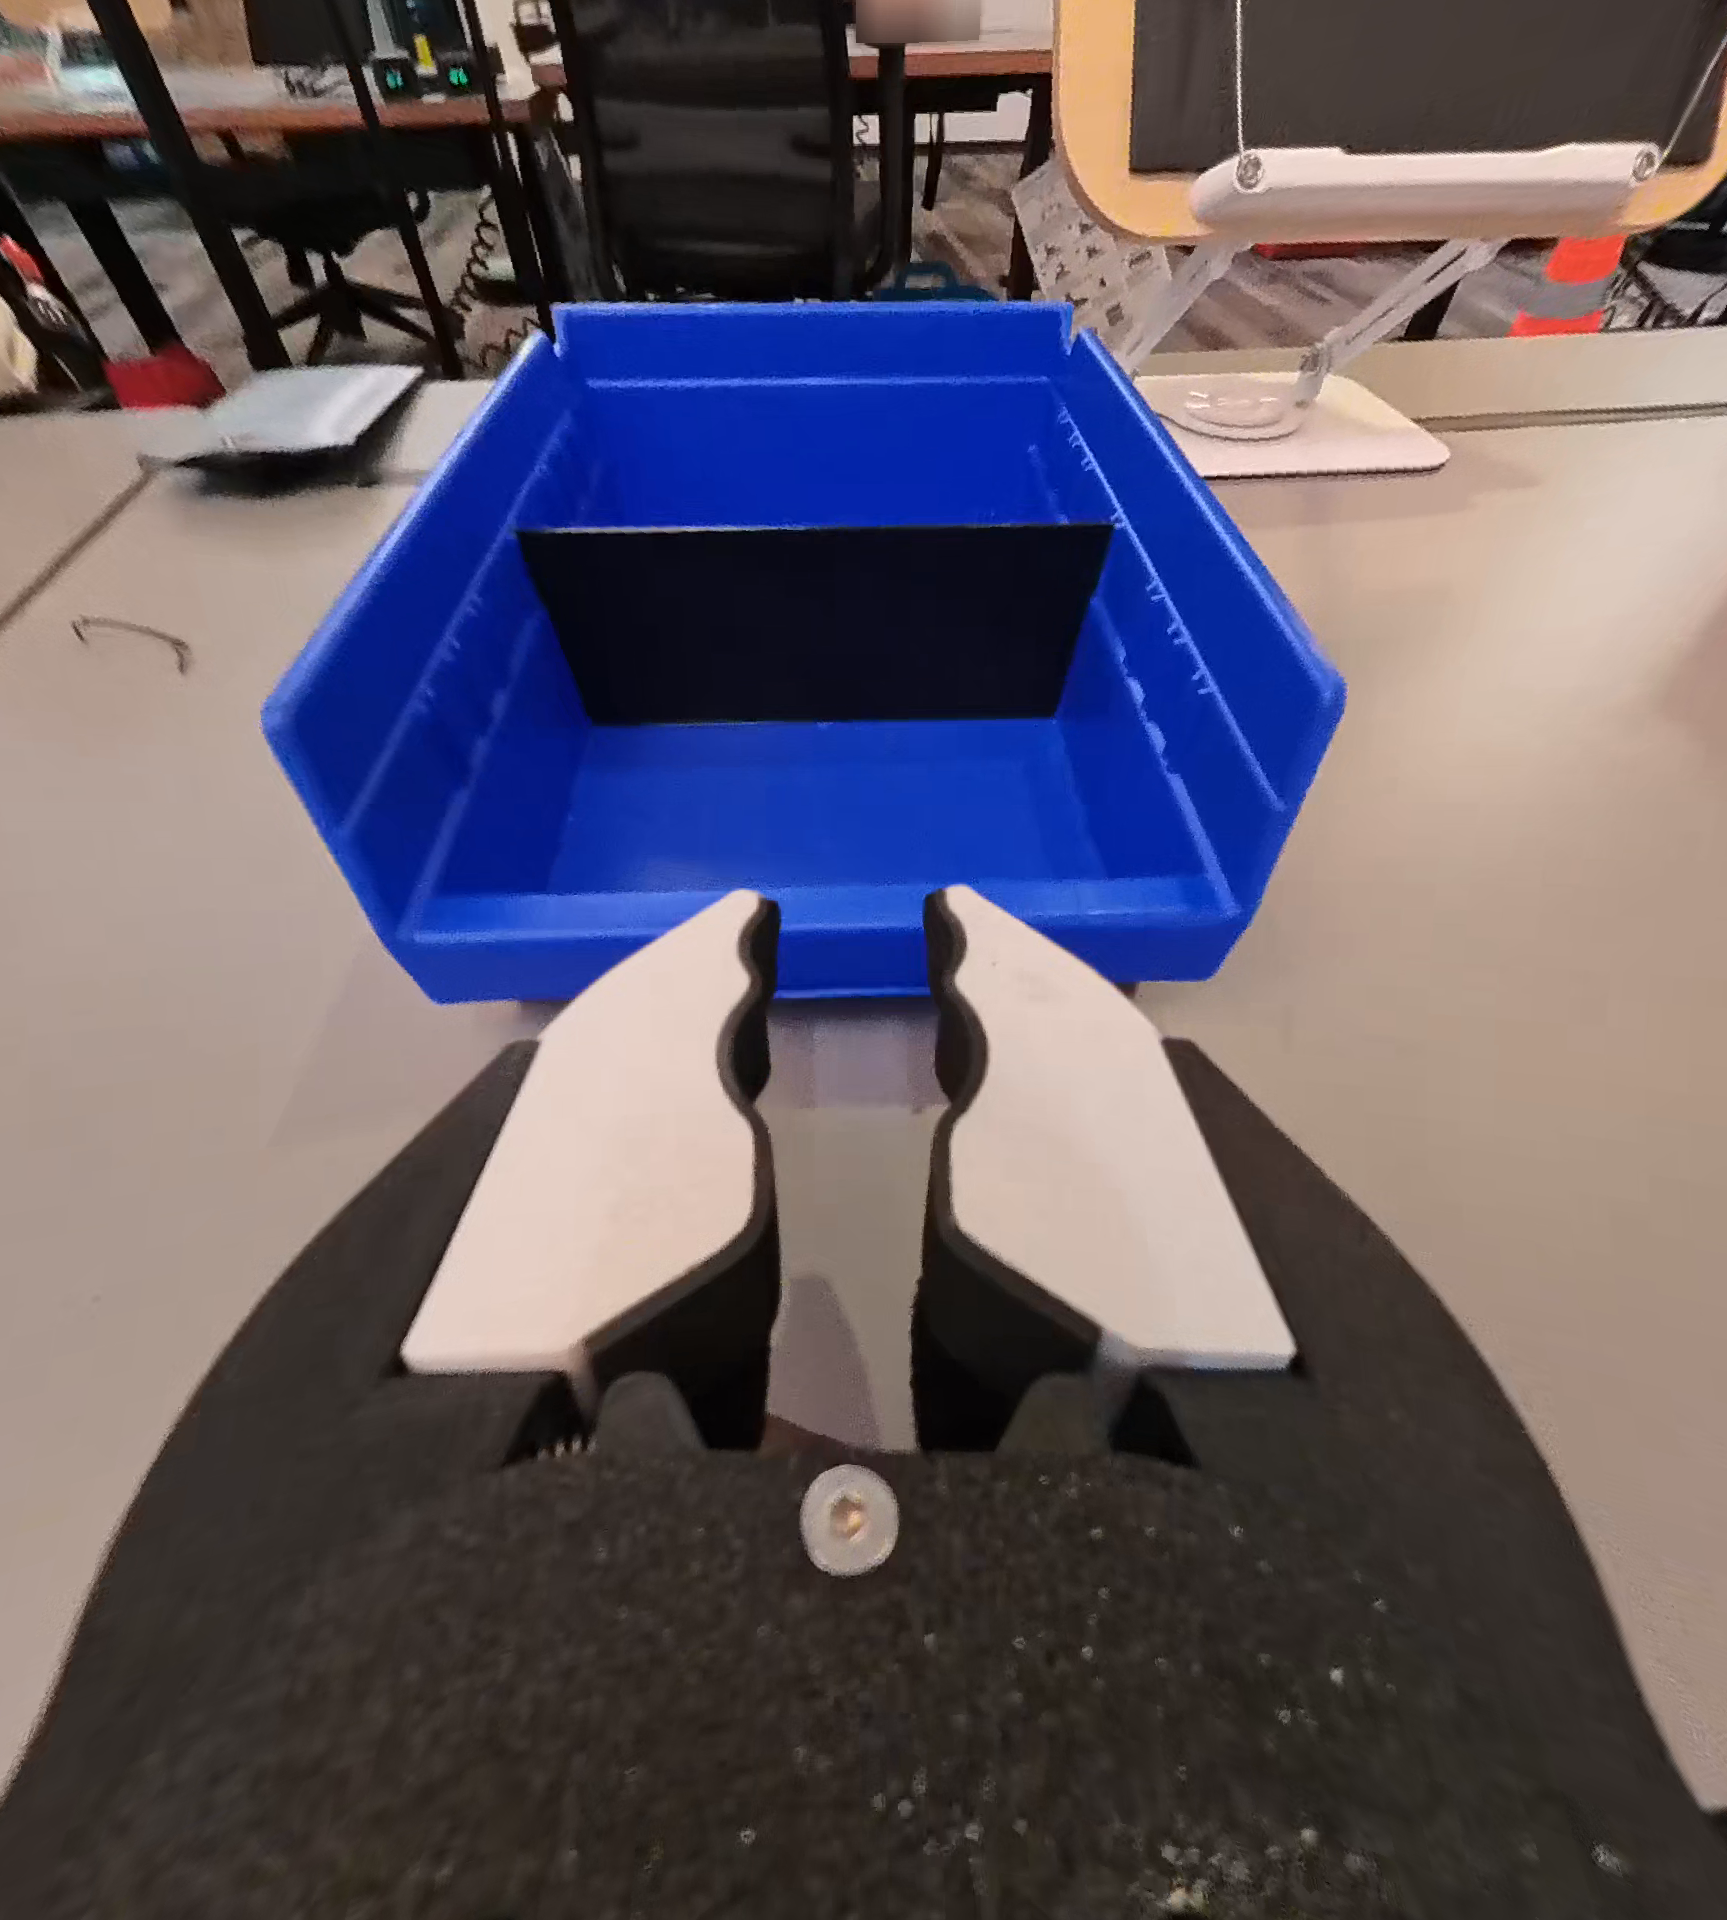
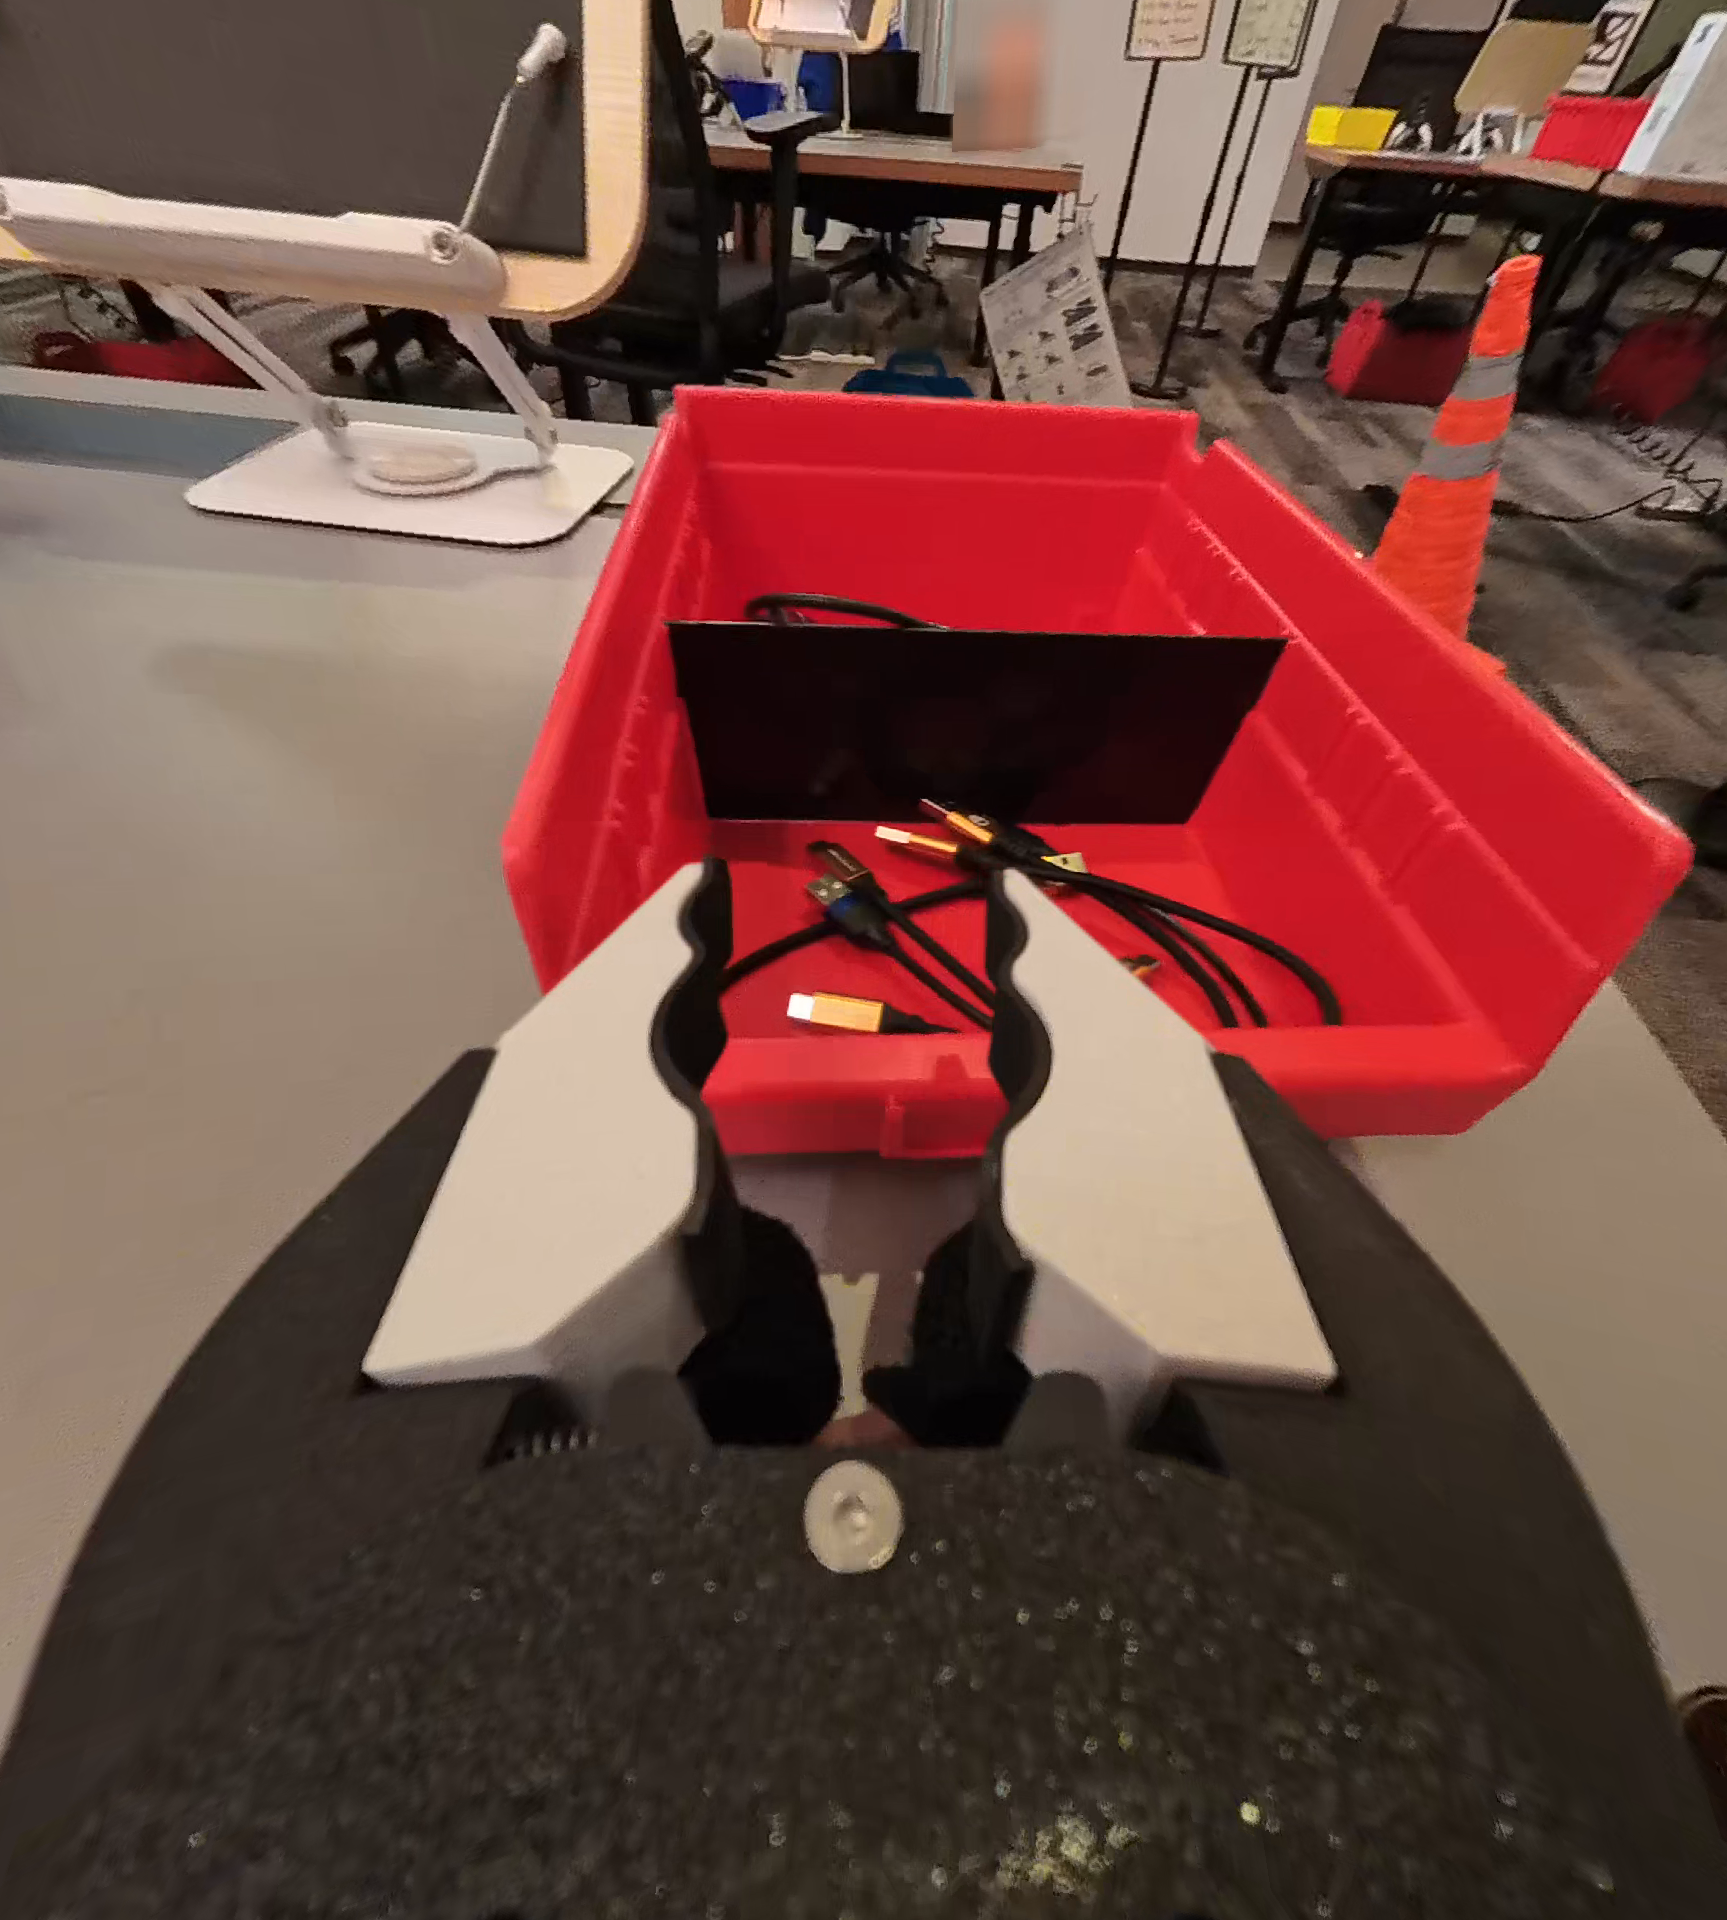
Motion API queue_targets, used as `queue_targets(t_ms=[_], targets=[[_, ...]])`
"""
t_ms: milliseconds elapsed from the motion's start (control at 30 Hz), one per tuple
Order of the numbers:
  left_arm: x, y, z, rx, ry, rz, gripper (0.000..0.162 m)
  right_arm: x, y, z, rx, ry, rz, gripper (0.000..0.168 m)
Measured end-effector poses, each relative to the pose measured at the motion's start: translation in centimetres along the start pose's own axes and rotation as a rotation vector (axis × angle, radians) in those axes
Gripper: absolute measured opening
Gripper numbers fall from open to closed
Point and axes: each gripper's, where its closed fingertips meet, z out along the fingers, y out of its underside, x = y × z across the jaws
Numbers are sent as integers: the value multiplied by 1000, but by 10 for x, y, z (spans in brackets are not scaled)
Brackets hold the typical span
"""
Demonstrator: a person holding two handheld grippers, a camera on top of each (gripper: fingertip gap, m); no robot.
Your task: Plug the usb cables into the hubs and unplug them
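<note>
In the left wrist view a blue bin with a black divider stands on the grey table; I see nothing in its near compartment. My left gripper is open and empty, just short of the bin's front lip. In the right wrist view a red bin with a black divider holds several black cables with orange and blue plugs, one orange plug nearest. Another cable shows behind the divider. My right gripper is open and empty, above the bin's front lip.
A white stand with a wood-framed screen sits behind the blue bin and left of the red bin. A dark flat pouch lies at far left. An orange cone, chairs and desks stand beyond the table. Across from one pair of fingers to the other is roughly 60 centimetres.
</note>
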Motion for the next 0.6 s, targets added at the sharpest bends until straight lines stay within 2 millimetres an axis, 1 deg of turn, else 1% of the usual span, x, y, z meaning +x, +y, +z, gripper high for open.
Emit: queue_targets(t_ms=[100, 200, 267, 367, 400, 433, 467, 500, 567, 600], targets=[[2, -6, -5, 29, -6, 39, 27, 6, 7, 0, -26, -8, 46, 47], [13, -9, -9, 51, 17, 31, 27, 12, 10, -5, -39, -2, 71, 47], [22, -12, -8, 61, 42, 46, 27, 15, 9, -9, -29, 9, 65, 46], [29, -10, -3, 50, 38, 122, 27, 15, 7, -11, -25, 10, 65, 46], [31, -10, -1, 49, 39, 145, 27, 10, 4, -12, -16, -11, 69, 46], [34, -11, 0, 52, 42, 163, 27, 0, -2, -14, 3, -58, 68, 45], [36, -12, 0, 58, 46, 177, 27, -15, -6, -16, 20, -130, 57, 43], [39, -13, 1, 66, 53, 191, 27, -32, -7, -16, 18, -198, 38, 44], [45, -15, 0, 87, 66, 217, 31, -53, 2, -8, -32, -225, -18, 54], [48, -17, 0, 104, 66, 225, 33, -65, 7, -3, -55, -238, -35, 57]])
